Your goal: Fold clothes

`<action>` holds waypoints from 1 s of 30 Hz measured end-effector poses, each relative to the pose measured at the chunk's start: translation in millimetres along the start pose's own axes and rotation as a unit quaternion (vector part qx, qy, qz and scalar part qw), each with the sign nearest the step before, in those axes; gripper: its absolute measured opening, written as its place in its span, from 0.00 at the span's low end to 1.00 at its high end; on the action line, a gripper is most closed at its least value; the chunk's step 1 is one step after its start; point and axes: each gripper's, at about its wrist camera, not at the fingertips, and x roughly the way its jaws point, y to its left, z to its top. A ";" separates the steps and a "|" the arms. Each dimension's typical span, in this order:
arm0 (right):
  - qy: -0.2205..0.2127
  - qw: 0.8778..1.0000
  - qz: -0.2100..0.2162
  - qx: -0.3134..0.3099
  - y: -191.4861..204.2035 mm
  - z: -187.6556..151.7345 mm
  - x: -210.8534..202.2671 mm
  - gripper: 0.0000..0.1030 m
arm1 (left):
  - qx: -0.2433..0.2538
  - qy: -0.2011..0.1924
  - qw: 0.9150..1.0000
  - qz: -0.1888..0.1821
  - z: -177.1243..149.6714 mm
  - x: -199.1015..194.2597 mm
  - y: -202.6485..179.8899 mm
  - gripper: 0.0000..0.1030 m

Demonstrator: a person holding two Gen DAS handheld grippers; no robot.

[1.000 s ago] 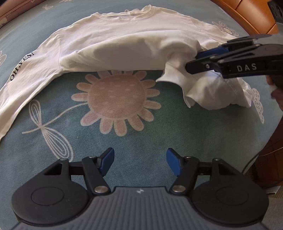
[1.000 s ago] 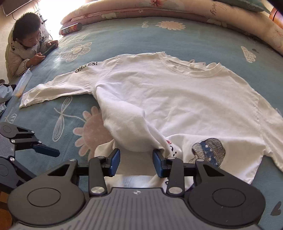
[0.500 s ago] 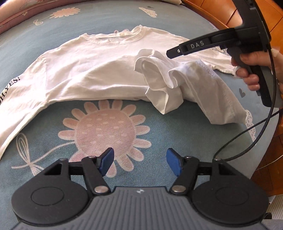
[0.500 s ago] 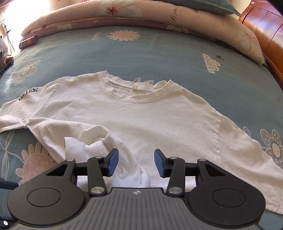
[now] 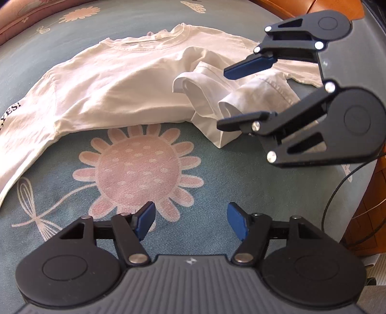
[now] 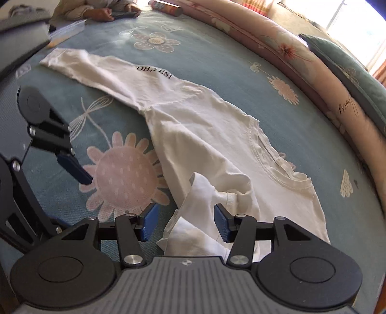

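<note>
A white long-sleeved T-shirt (image 5: 125,79) lies on a bed covered by a blue-grey bedspread (image 5: 229,174) printed with pink daisies and dragonflies. The neckline faces the far side of the bed in the left wrist view. One sleeve, lettered "OH, YES!" in black (image 6: 154,70), stretches flat away from the body. The hem (image 6: 205,198) on the opposite side is turned up and bunched into loose folds on top of the shirt body.

Left tool (image 5: 190,221): jaws standing apart over a bare stretch of bedspread at the large daisy print (image 5: 137,166), nothing between them, clear of the shirt.

Right tool (image 6: 185,222): jaws opening. The bunched hem sits in the gap between the blue pads (image 6: 223,224); the pads do not press on the cloth. In the left wrist view this tool (image 5: 231,96) hangs rolled on its side just above the crumpled fold.

At the far edge of the bed a person's hand (image 6: 101,15) rests beside a dark phone. A rolled pink floral quilt (image 6: 289,50) runs along the bed's far side.
</note>
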 end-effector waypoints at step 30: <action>0.058 0.989 -0.101 0.090 -86.4 -70.4 -21.3 0.16 | 0.049 -0.111 0.992 0.032 58.5 24.4 -36.7 0.65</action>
